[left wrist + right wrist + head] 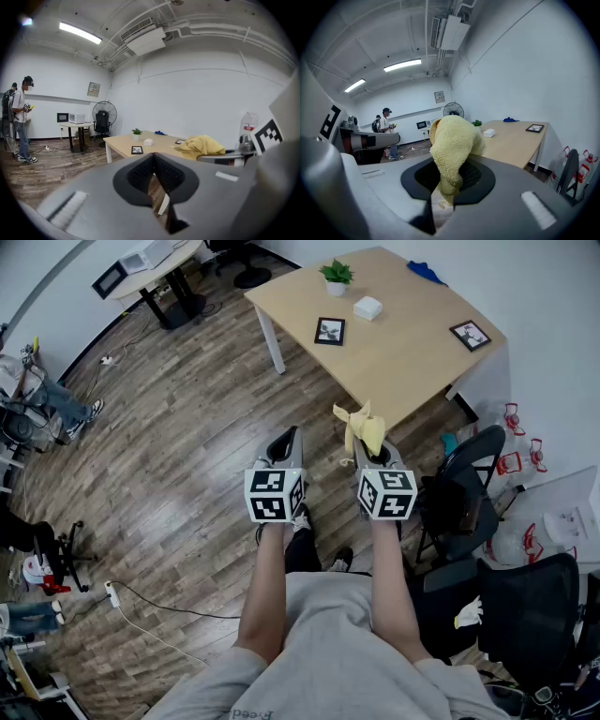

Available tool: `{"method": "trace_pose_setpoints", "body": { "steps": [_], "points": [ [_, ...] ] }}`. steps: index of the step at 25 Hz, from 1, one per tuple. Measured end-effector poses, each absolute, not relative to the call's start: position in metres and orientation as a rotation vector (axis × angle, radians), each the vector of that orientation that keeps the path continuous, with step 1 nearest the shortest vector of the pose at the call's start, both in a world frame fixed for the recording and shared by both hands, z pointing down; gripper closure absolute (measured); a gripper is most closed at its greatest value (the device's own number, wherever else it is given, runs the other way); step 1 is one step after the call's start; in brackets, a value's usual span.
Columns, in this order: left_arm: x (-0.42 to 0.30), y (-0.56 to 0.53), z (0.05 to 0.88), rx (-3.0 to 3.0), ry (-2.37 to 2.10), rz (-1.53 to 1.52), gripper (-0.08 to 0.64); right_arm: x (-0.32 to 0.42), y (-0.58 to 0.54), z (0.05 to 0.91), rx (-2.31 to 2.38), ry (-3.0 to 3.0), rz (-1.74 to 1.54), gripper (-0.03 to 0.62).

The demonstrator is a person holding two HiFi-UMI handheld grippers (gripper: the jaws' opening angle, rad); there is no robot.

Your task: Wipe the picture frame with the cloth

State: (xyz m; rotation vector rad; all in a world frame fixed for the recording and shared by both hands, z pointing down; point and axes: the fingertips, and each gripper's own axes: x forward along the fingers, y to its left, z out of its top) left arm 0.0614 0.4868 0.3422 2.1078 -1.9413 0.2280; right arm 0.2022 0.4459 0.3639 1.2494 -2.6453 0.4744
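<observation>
Right gripper (449, 180) clamps the cloth (453, 140). Left gripper (154, 158) is closed and empty. The frame (329, 331) sits on the table (412, 352).

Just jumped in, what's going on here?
A person stands on the wood floor short of the table, a gripper in each hand. The right gripper is shut on the yellow cloth, which bunches up above its jaws. The left gripper has its jaws together on nothing. Two picture frames lie on the table, untouched; neither gripper is near them, so wiping has not begun.
</observation>
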Motion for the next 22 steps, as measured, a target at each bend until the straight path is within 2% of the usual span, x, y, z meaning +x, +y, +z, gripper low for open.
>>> {"method": "trace_pose_setpoints", "body": {
  "steps": [22],
  "points": [
    [0.010, 0.391, 0.332, 2.181, -1.856, 0.187, 0.508, 0.170, 0.360, 0.353, 1.262, -2.687, 0.490, 0.543]
  ]
}}
